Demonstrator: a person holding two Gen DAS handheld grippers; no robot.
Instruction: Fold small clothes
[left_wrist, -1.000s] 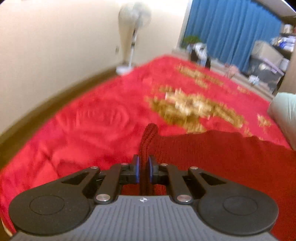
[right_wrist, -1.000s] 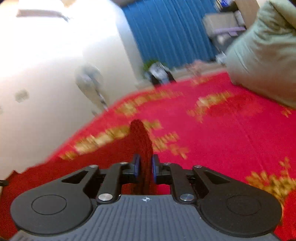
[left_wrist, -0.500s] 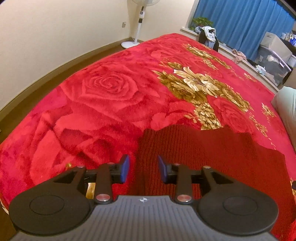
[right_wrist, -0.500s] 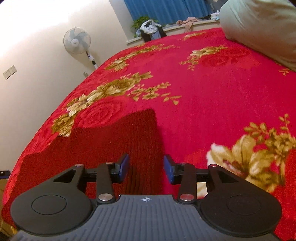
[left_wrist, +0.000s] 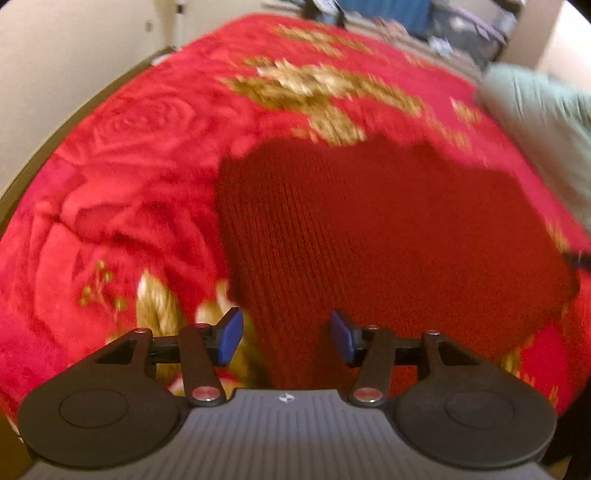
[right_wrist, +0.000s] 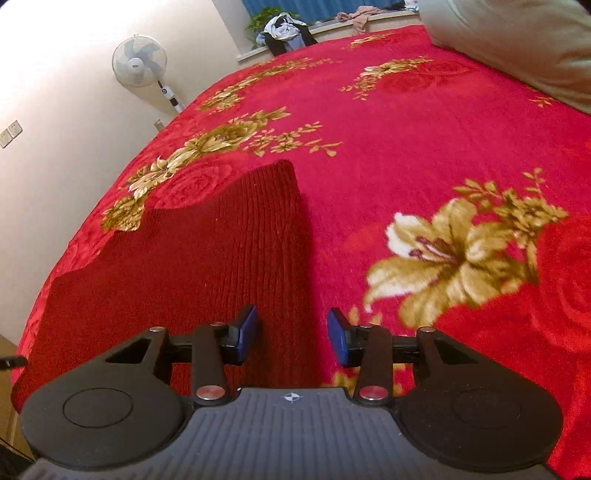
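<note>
The left claw (left_wrist: 286, 334) is opening and the right claw (right_wrist: 291, 332) is released, both over the dark red knit garment (left_wrist: 369, 229) lying flat on the bed (right_wrist: 424, 129).

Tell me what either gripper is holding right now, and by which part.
Nothing. The left gripper is opening and the right gripper stands open over the dark red knit garment.

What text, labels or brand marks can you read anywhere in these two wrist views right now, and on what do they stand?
No words or numbers are readable.
Standing fan: a small dark mark at the hub, too small to read.
Fan's pole panel: tiny markings, too small to read.
Right gripper body: a small round cross emblem, no lettering.
Left gripper body: the same emblem, no lettering.
Wall switches: no legible print.
</note>
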